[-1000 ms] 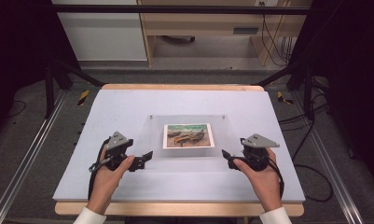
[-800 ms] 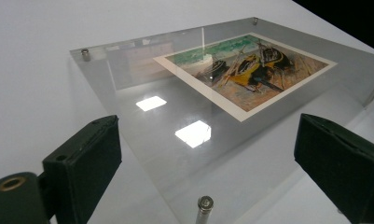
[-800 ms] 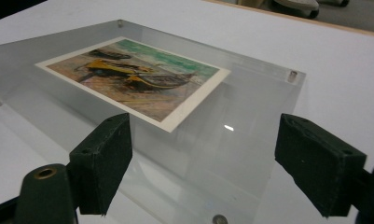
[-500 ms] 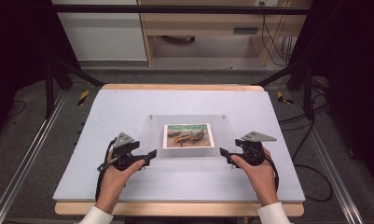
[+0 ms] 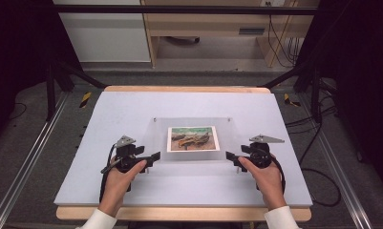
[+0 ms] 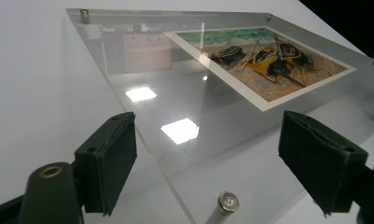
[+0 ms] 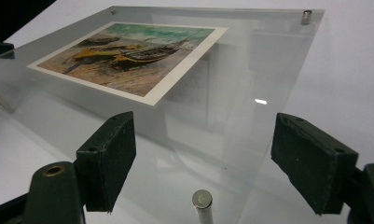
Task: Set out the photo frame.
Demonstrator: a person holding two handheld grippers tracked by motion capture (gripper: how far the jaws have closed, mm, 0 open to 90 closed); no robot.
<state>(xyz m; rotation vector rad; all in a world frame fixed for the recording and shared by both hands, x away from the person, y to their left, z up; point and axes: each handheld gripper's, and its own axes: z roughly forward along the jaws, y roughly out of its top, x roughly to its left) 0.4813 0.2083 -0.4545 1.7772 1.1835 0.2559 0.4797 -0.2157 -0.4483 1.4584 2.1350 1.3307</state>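
A clear acrylic picture frame point(image 5: 156, 138) lies on the white table, holding a print of beached boats point(image 5: 193, 138). My left gripper point(image 5: 153, 157) is at its near left corner, open, its jaws having just been closing. In the left gripper view the jaws point(image 6: 210, 140) straddle that corner and its metal standoff pin point(image 6: 226, 205) without touching. My right gripper point(image 5: 229, 157) is at the near right corner, also open after closing slightly. The corner and its pin point(image 7: 202, 200) sit between its pads point(image 7: 107, 163).
The white tabletop point(image 5: 108, 109) spreads around the frame. Small metal studs mark the frame's far corners point(image 6: 84, 15) point(image 7: 306, 16). Metal rails run along both sides of the table point(image 5: 31, 157), and a wooden desk point(image 5: 208, 28) stands beyond the far edge.
Both hands have come down toward the table, and the grippers have drawn in to the frame's near corners. The frame has not moved.
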